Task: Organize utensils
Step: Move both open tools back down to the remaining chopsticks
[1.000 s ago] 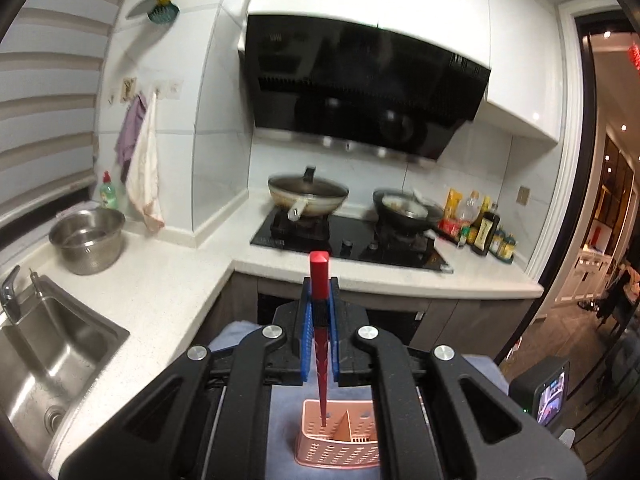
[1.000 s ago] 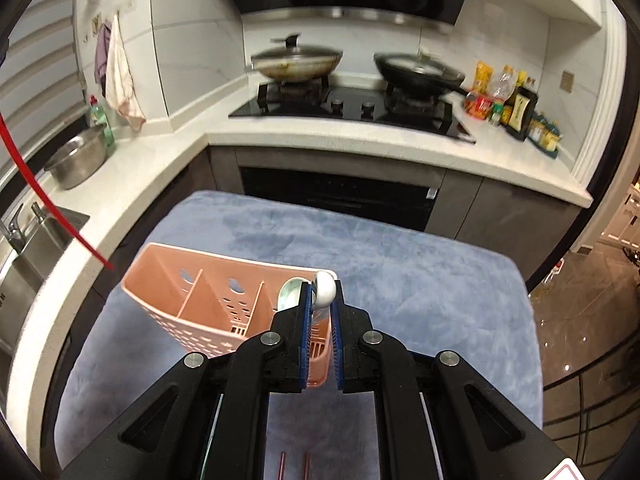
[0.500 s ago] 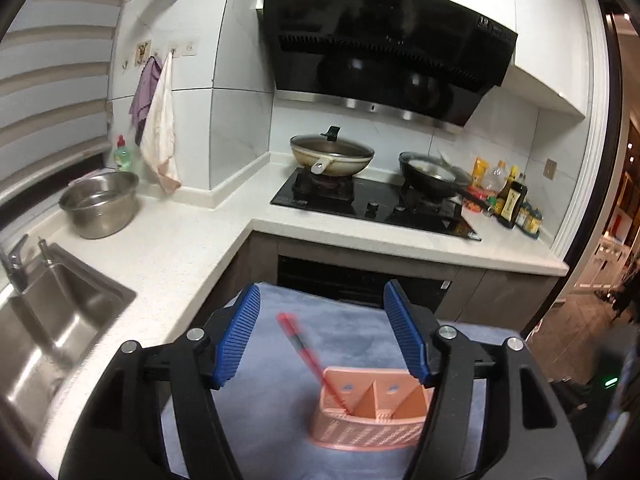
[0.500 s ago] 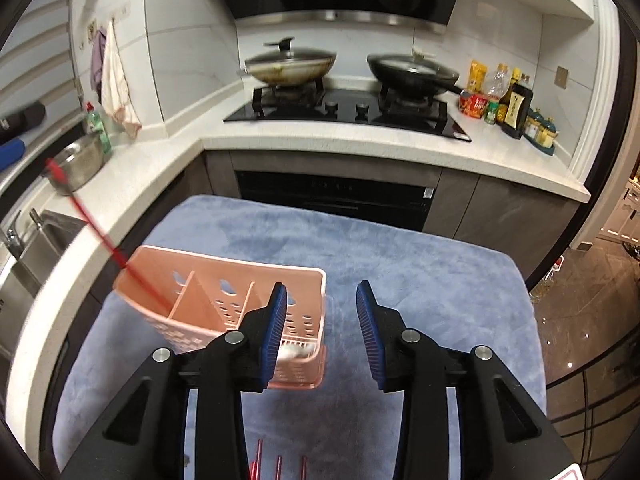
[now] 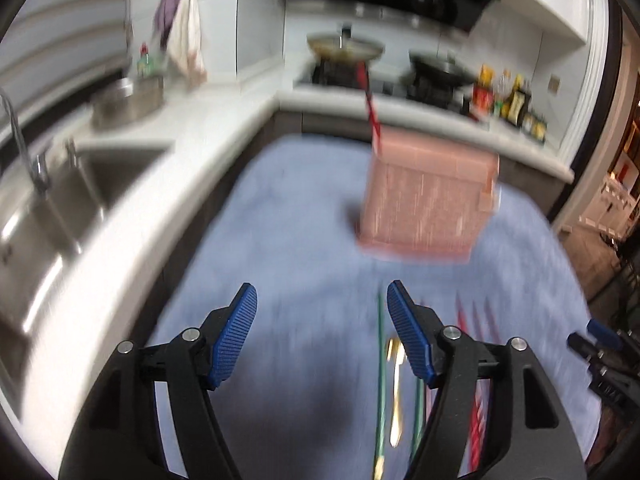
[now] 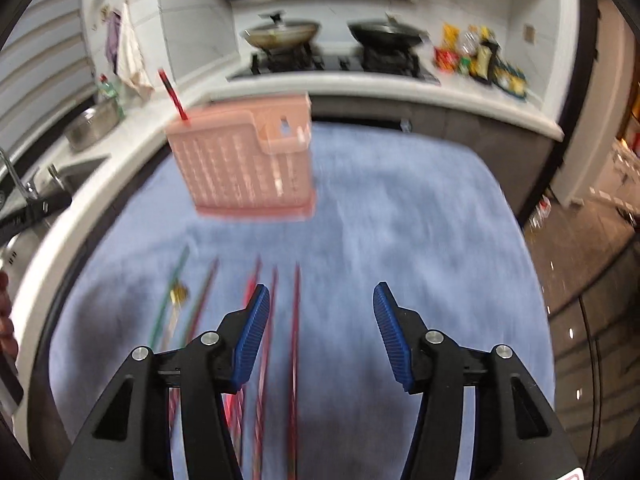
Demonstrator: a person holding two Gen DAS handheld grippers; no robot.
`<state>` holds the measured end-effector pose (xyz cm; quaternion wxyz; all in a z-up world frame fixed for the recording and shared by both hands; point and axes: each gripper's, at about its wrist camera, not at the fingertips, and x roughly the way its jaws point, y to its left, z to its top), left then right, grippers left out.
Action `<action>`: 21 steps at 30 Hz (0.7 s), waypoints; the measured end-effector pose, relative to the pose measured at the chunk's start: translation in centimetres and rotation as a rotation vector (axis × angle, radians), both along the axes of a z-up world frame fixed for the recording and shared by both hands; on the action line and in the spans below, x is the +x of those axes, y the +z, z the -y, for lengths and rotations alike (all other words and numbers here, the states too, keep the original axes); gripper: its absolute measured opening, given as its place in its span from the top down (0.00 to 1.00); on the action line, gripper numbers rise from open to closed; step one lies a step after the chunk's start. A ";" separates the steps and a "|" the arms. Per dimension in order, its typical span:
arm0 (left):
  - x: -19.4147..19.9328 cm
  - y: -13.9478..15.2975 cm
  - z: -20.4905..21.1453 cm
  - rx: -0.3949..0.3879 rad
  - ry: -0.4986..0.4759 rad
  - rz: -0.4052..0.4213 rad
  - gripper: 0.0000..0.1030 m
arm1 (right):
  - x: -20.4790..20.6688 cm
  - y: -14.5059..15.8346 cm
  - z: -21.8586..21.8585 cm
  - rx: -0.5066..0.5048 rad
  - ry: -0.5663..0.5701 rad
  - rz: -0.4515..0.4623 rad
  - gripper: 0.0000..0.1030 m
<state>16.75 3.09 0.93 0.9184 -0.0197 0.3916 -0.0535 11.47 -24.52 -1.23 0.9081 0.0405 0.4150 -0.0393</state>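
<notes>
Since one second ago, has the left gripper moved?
Yes. The left gripper has released the red chopstick and pulled back from the pink basket, over the blue mat.

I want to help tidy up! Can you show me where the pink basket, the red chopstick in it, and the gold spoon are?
Pink basket (image 6: 244, 168), right wrist view, front wall.
Red chopstick (image 6: 173, 96), right wrist view, shaft sticking up above the basket.
Gold spoon (image 5: 396, 392), left wrist view, blurred handle on the mat.

Blue mat (image 6: 400, 208) (basket (image 6: 244, 168), chopsticks (image 6: 296, 320))
</notes>
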 end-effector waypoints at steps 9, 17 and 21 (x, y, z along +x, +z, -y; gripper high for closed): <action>-6.7 -8.2 1.8 0.038 -0.078 -0.173 0.38 | -4.8 -6.0 -1.4 -0.004 -0.039 -0.103 0.53; -8.2 -10.3 2.8 0.011 -0.132 -0.231 0.39 | -5.5 -8.2 -2.9 -0.006 -0.012 -0.140 0.64; -8.3 -11.2 3.2 0.035 -0.153 -0.254 0.50 | -5.6 -9.1 -3.2 0.003 -0.009 -0.166 0.76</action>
